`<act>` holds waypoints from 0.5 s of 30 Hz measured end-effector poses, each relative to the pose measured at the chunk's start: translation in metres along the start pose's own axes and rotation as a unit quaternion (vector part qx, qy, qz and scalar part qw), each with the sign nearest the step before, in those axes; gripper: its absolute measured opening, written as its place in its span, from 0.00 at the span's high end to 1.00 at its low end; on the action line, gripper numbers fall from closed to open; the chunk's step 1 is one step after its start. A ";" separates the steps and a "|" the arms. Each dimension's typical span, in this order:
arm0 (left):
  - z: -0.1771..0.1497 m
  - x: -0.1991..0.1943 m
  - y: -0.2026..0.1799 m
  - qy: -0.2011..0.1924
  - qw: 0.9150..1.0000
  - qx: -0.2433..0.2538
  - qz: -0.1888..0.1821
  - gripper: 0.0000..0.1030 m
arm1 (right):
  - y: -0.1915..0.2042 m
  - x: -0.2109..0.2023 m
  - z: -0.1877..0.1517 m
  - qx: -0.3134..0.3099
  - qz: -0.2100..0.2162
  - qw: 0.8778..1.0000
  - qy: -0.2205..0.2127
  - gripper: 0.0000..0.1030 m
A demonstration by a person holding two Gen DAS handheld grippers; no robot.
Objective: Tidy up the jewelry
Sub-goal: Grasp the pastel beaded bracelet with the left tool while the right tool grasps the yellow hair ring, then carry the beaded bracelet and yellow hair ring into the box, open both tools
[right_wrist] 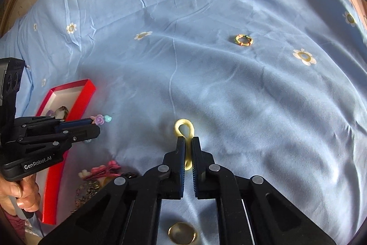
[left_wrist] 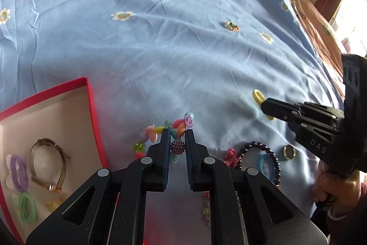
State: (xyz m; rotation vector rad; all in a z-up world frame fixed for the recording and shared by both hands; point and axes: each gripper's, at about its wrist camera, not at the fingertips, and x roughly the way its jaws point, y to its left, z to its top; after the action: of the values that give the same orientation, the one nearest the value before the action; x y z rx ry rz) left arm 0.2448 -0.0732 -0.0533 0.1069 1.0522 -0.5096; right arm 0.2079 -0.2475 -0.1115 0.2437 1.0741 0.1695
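Note:
My left gripper [left_wrist: 178, 132] is shut on a bracelet of colourful beads [left_wrist: 180, 128], which lies on the blue sheet right of the red box [left_wrist: 91, 102]; a dark berry-shaped bead [left_wrist: 177, 147] sits between the fingers. The same gripper [right_wrist: 95, 124] shows at the left of the right wrist view, with purple and teal flower beads [right_wrist: 101, 119] at its tips. My right gripper [right_wrist: 188, 140] is shut on a yellow hair tie [right_wrist: 183, 128], pinched into a loop that sticks out past the fingertips. From the left wrist view that gripper [left_wrist: 263, 105] and the yellow tie [left_wrist: 257, 95] are at the right.
The red box holds a gold bangle [left_wrist: 49, 162], purple [left_wrist: 19, 172] and green [left_wrist: 27, 207] hair ties. Loose on the sheet: a dark bead bracelet [left_wrist: 261, 157], a gold ring [left_wrist: 289, 152], pink pieces [left_wrist: 229, 156], a small multicoloured ring [right_wrist: 243, 40] far off, and a gold ring [right_wrist: 182, 234] near the right gripper.

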 end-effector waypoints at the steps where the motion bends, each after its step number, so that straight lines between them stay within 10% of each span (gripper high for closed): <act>1: -0.001 -0.005 0.000 -0.005 1.000 -0.004 -0.005 0.89 | 0.001 -0.004 -0.001 0.002 0.006 1.000 -0.003 0.96; 15: -0.038 -0.077 0.015 -0.067 0.996 -0.058 -0.029 0.89 | 0.042 -0.051 -0.008 -0.006 0.059 0.998 -0.031 0.96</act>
State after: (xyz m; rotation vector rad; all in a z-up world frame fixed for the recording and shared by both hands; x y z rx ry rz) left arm 0.1905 -0.0202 -0.0092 -0.0612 0.9537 -0.5004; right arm 0.1768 -0.2190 -0.0603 0.3009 0.9965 0.2730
